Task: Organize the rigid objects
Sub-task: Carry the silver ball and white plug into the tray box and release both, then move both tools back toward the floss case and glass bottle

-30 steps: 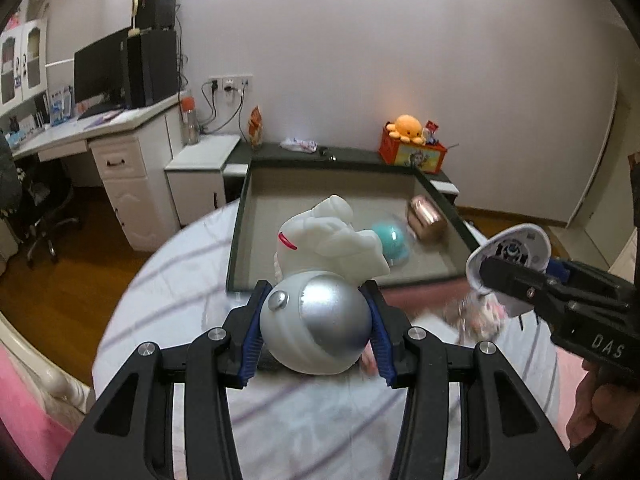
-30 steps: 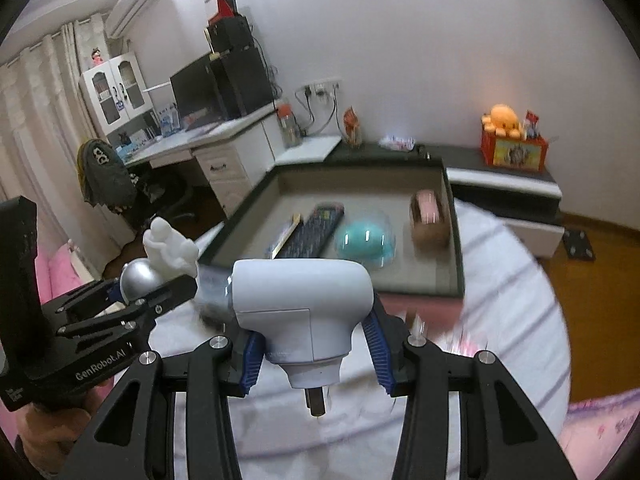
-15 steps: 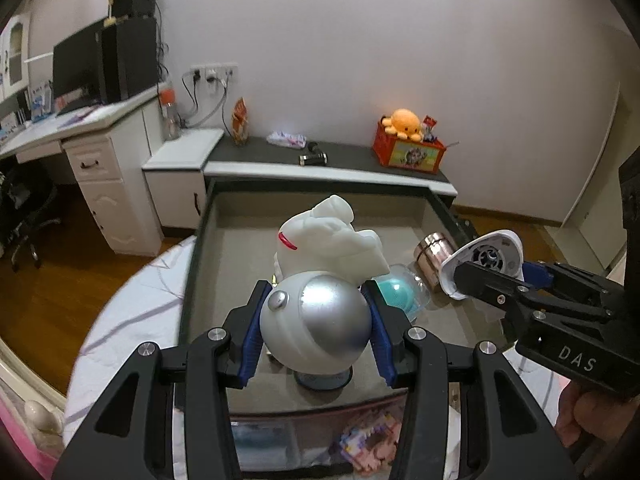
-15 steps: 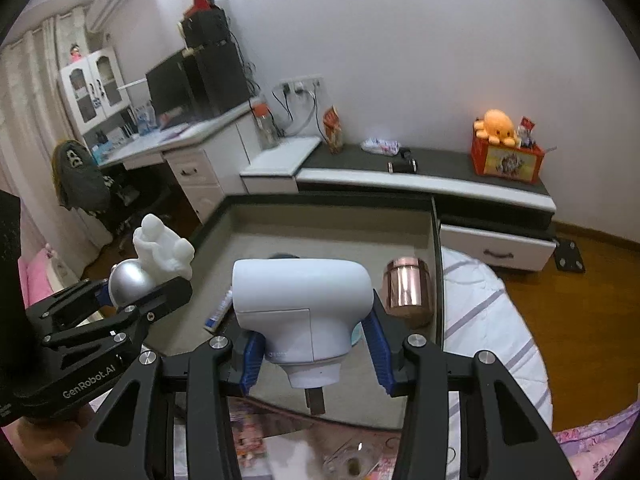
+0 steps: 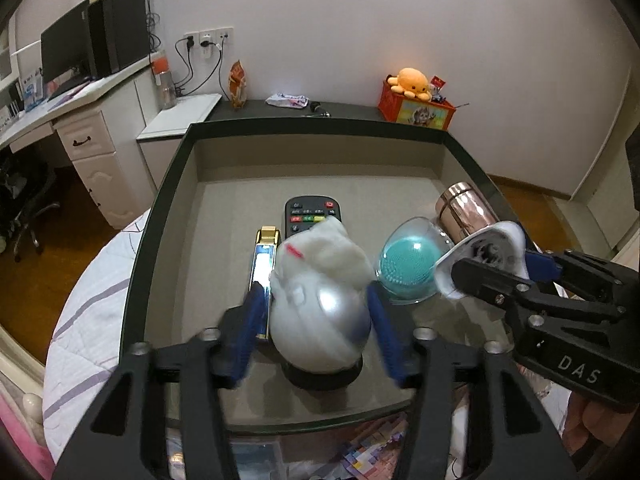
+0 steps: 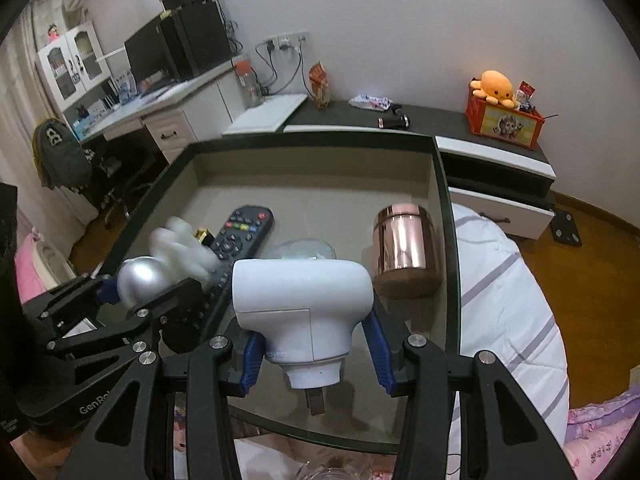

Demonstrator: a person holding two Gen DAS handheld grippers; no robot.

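Standing on its dark base in the grey tray (image 5: 168, 216), white astronaut figurine with silver helmet (image 5: 320, 312), between just-opened left tool (image 5: 316, 332) pads; right tool (image 6: 316, 344) clamped on white plastic device (image 6: 304, 304).

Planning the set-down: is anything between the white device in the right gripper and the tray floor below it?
Nothing visible does. The tray floor under the white device in the right gripper looks bare; the copper canister stands to its right, the remote to its left.
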